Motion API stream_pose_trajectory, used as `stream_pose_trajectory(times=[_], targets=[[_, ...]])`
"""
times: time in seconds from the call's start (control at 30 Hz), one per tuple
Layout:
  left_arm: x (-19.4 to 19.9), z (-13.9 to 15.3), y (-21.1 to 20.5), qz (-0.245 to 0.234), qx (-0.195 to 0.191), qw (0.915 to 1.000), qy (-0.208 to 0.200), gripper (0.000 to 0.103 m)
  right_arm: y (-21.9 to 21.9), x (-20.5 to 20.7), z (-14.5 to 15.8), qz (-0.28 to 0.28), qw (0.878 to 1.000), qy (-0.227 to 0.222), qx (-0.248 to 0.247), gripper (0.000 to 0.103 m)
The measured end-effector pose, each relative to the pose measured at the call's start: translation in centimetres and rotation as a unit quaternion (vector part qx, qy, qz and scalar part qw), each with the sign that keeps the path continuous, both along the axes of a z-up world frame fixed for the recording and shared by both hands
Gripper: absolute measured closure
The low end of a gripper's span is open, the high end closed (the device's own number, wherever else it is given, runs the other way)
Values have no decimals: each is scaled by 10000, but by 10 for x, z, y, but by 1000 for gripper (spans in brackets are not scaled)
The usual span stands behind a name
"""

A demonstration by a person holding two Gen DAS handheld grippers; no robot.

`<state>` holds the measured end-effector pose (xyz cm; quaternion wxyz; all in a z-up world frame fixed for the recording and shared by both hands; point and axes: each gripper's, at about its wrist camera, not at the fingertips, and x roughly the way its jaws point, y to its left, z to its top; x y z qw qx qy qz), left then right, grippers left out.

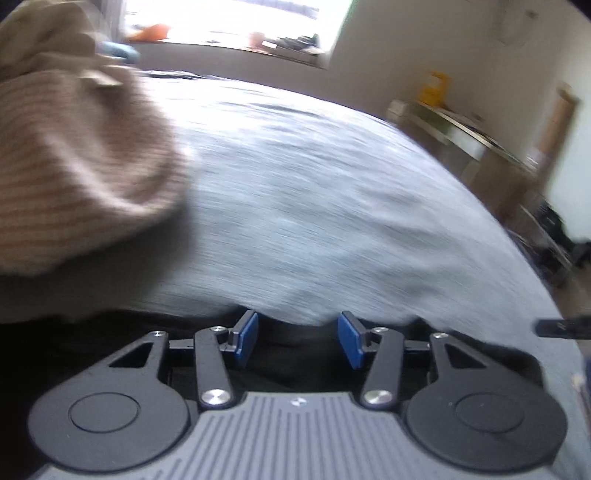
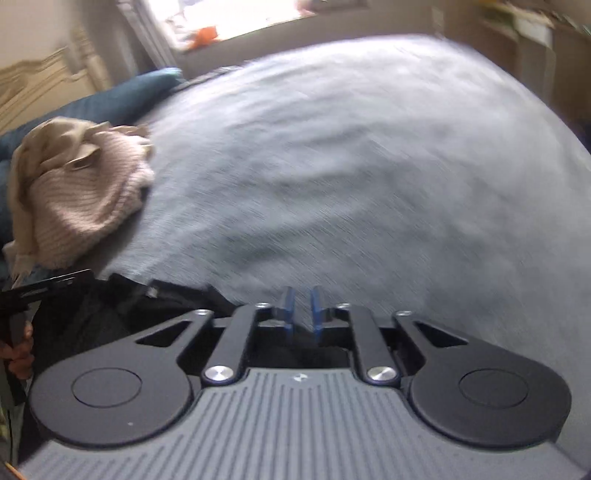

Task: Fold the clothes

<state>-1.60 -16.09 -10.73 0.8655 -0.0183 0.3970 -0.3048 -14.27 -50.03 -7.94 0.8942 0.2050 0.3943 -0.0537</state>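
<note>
My left gripper (image 1: 299,339) hangs open over the bed, its blue pads wide apart with nothing pressed between them. A black garment (image 1: 74,339) lies crumpled just under and to the left of its fingers. A beige knitted sweater (image 1: 74,166) is heaped at the left. In the right wrist view my right gripper (image 2: 303,314) is open by a narrow gap, and only grey sheet shows through it. The black garment (image 2: 110,310) lies to its left. The beige sweater (image 2: 81,192) sits in a pile further left.
A grey bed sheet (image 1: 314,184) covers the wide bed (image 2: 369,166). A blue pillow (image 2: 129,96) and a carved headboard (image 2: 33,81) are at the far left. A person's hand (image 2: 18,354) shows at the left edge. Shelves (image 1: 480,147) stand beyond the bed's right side, below a bright window (image 1: 236,18).
</note>
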Motion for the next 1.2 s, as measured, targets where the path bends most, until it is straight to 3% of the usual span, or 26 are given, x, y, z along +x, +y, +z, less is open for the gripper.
stream_pose_trajectory(times=[0.07,0.13,0.27,0.4,0.5,0.57,0.6,0.63,0.73,0.83,1.03,1.2], targets=[[-12,-4,-22,-368,-15,9992,158,54,-16,-22,-11,-459,9972,126,585,69],[-25,-7,-43,-688,-24,9971,325,54,-34,-38,-25,-988,9862,299,1291,61],[-55,-7,-70,-1091,-145,9924,544,54,-44,-61,-44,-1403,9610,389,2350,60],[-86,-5,-88,-1502,-316,9847,822,54,-32,-76,-47,-1179,9582,571,2544,58],[-113,-4,-105,-1972,-305,9756,918,54,-15,-80,-52,-841,9627,791,2446,59],[-129,-5,-115,-2237,-179,9709,840,54,-5,-80,-56,-598,9687,978,2200,66],[-136,-6,-120,-2366,-107,9683,795,54,-1,-79,-58,-496,9716,1066,2055,87],[-143,-7,-124,-2458,-27,9664,746,54,0,-80,-57,-424,9738,1112,1936,99],[-151,-11,-129,-2452,139,9669,687,54,-6,-81,-41,-452,9816,906,1619,101],[-144,-12,-125,-2229,63,9712,835,54,-17,-79,-23,-475,9883,704,1267,102],[-131,-17,-121,-1971,148,9761,904,54,-33,-77,-6,-668,9927,376,932,102],[-127,-20,-117,-1968,288,9763,849,54,-42,-58,11,-643,9978,146,-24,102]])
